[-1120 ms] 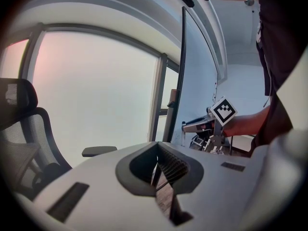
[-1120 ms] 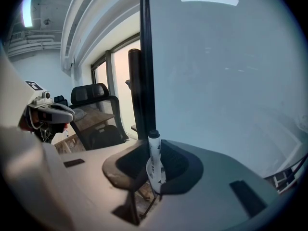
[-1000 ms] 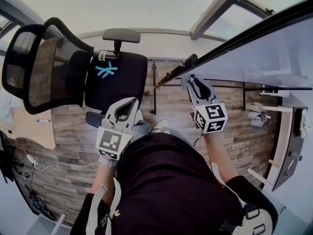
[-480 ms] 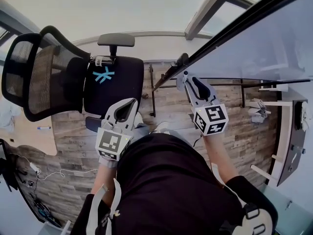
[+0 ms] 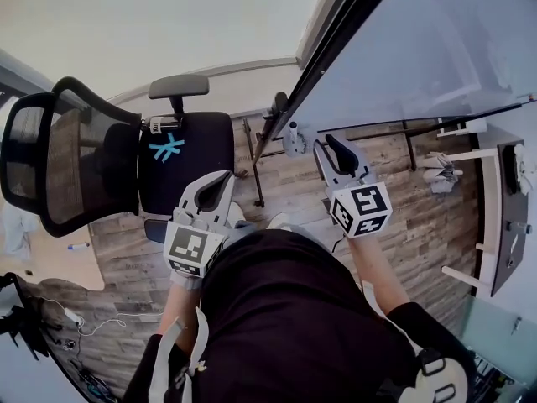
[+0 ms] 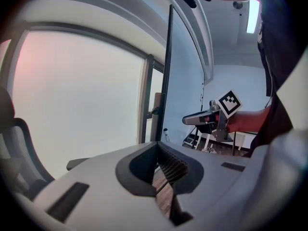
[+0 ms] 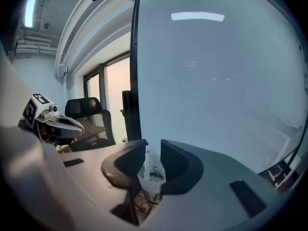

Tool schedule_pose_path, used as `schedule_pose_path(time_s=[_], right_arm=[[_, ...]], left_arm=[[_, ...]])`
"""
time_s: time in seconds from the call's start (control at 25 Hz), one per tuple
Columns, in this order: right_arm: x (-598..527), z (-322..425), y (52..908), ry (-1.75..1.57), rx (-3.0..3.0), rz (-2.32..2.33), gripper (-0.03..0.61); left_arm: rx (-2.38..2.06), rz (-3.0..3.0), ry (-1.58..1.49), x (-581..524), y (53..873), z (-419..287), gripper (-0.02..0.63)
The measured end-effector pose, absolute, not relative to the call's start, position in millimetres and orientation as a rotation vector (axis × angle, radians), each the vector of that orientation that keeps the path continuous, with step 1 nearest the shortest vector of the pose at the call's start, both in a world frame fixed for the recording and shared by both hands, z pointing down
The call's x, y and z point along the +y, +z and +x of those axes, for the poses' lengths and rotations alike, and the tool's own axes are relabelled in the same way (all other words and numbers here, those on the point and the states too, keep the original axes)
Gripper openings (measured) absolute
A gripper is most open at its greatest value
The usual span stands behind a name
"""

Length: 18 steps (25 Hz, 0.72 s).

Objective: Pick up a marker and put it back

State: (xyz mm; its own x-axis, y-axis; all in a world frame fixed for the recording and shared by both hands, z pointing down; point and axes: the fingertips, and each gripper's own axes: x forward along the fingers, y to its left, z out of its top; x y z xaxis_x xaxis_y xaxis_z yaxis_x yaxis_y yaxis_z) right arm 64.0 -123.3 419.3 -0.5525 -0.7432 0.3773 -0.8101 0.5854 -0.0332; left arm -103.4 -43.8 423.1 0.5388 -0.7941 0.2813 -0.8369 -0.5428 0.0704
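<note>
Our right gripper point(image 5: 329, 146), jaws narrowly apart and empty, points at the white cup point(image 7: 152, 176) by the whiteboard's point(image 5: 436, 40) frame; we cannot make out a marker there. Our left gripper point(image 5: 222, 183) is closed on nothing

Left gripper point(image 5: 223, 180) jaws together, right gripper point(image 5: 325, 146) jaws apart

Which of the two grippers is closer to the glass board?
The right gripper, at the board's edge; the left gripper is by the chair.
</note>
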Motion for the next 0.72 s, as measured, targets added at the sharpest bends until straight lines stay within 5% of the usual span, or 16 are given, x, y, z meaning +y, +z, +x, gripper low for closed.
schedule_pose_path(time_s=[0.72], right_arm=[[-90.1,165.9,406.7,0.325,-2.388,1.577,0.086]], left_arm=[[-1.072,2.769,0.359,-68.6,417.3,-7.3,0.008]])
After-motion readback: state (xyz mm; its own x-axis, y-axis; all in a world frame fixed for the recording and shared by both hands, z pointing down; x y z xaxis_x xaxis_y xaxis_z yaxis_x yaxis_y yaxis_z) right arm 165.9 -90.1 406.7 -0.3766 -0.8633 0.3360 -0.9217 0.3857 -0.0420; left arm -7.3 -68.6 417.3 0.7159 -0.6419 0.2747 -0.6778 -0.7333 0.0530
